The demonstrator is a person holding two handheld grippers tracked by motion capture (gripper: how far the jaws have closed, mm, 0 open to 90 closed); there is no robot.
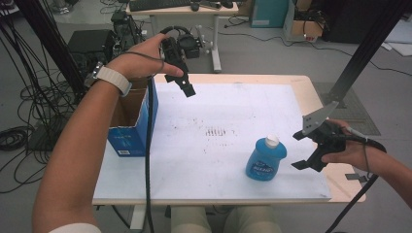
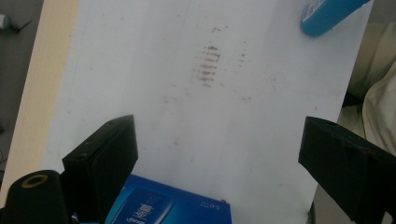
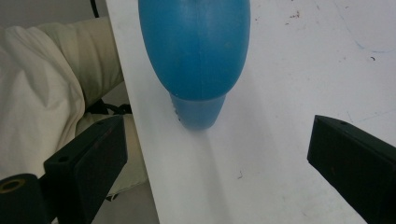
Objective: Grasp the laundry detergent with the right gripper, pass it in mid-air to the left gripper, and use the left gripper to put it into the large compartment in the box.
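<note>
A blue bottle [image 1: 264,162] with a white cap [image 1: 272,141] stands upright near the front right of the white board [image 1: 218,107]. My right gripper [image 1: 297,151] is just to the right of it, jaws open and pointing at it, apart from it. In the right gripper view the bottle [image 3: 196,56] lies ahead of the open right gripper [image 3: 217,123], with nothing between the fingers. My left gripper [image 1: 184,85] hangs raised over the board's far left, beside an open blue cardboard box [image 1: 131,131]. The left gripper [image 2: 219,130] is open and empty above the box [image 2: 173,207].
The board lies on a wooden table [image 1: 311,92] and has brown smudges [image 1: 215,131] at its middle. A cable [image 1: 148,160] hangs from the left gripper down past the box. Behind the table are a desk, equipment and floor cables. The person's legs are at the front edge.
</note>
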